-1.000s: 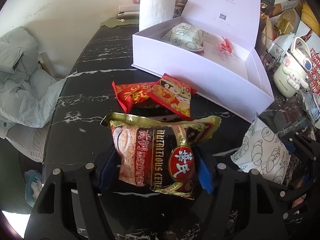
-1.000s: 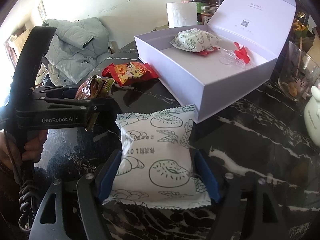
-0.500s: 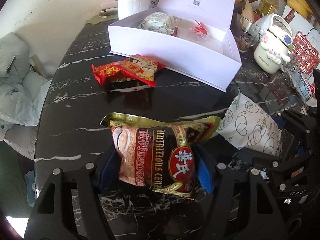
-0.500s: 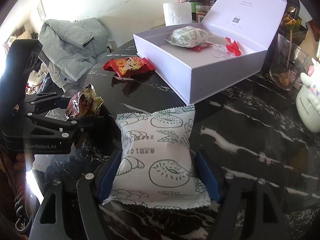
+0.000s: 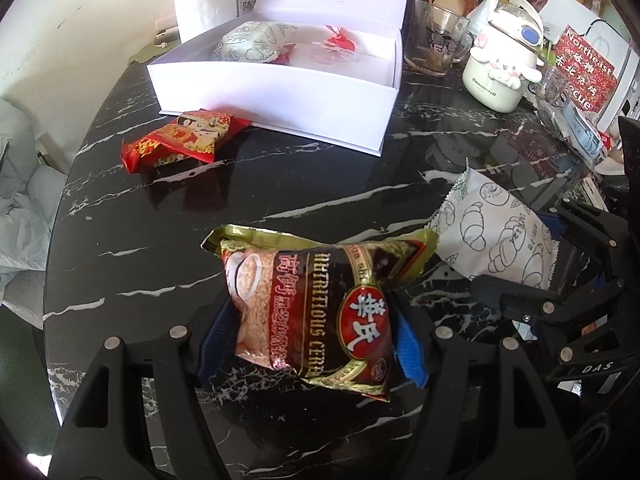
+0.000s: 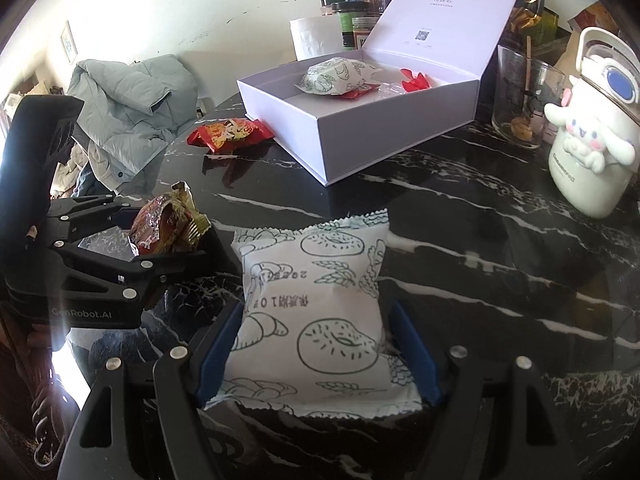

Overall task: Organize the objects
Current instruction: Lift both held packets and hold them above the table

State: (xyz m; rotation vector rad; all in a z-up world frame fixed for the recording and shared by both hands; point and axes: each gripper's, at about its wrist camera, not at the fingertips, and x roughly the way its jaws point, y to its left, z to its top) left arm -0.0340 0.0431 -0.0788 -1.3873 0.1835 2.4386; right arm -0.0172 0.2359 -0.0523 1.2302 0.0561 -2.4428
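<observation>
My left gripper [image 5: 312, 336] is shut on a brown and gold cereal packet [image 5: 316, 300], held above the black marble table [image 5: 132, 248]. My right gripper [image 6: 316, 356] is shut on a white pastry packet with line drawings [image 6: 316, 312]; it also shows in the left wrist view [image 5: 496, 240]. The left gripper with the cereal packet [image 6: 168, 228] shows at the left of the right wrist view. An open white box [image 5: 280, 88] [image 6: 360, 120] stands at the back, holding another white packet [image 6: 336, 76] and a red wrapped item [image 6: 414, 82]. A red snack packet [image 5: 184, 140] [image 6: 228, 136] lies beside the box.
A white cartoon dog mug [image 6: 588, 140] and a glass cup [image 6: 524, 100] stand at the right. A paper roll [image 6: 316, 42] and jars [image 6: 360, 12] are behind the box. A grey jacket [image 6: 128, 108] lies past the table's left edge.
Both grippers have pulled back from the box, each still holding its packet. The box and red packet now look farther away.
</observation>
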